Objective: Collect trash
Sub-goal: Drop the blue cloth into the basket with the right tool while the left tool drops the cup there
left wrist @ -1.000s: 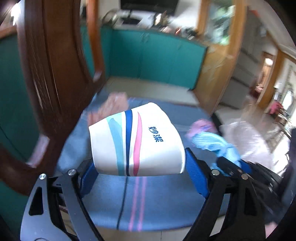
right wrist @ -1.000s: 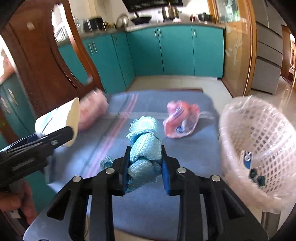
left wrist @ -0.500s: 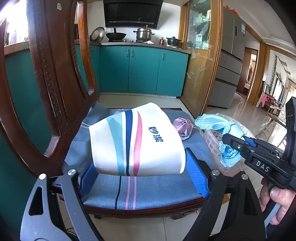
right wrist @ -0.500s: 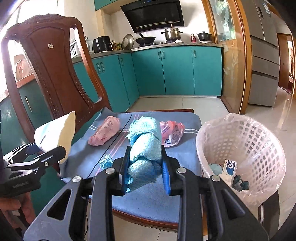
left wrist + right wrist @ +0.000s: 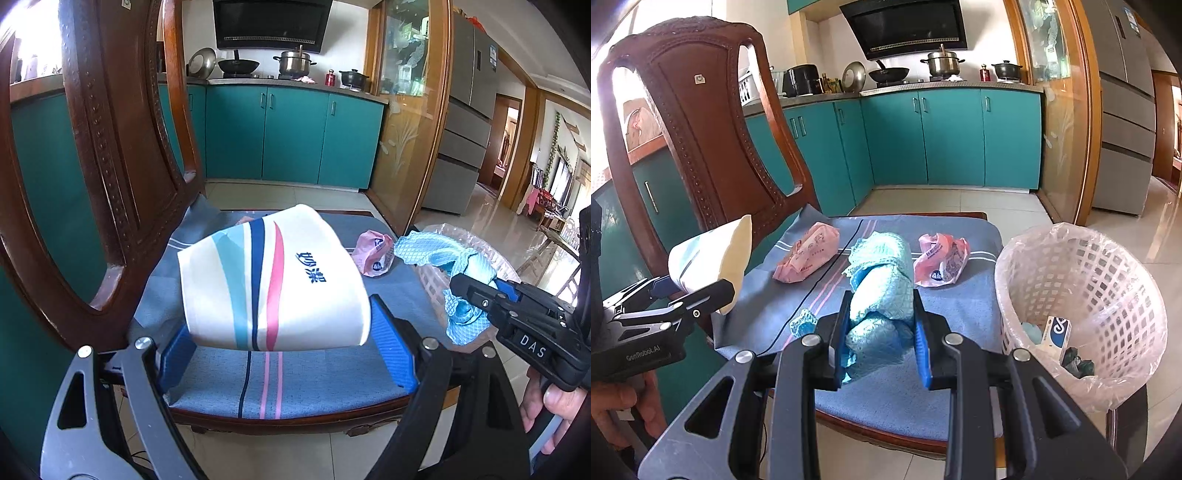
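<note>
Chair seat (image 5: 960, 295) now sits farther off: you've lifted both loads clear. Basket (image 5: 1082, 295) waits at right. Left hand-held gripper (image 5: 280, 332) clamps the paper cup (image 5: 269, 280); right hand-held gripper (image 5: 881, 328) clamps the blue cloth (image 5: 879, 295). Two pink wrappers remain.
</note>
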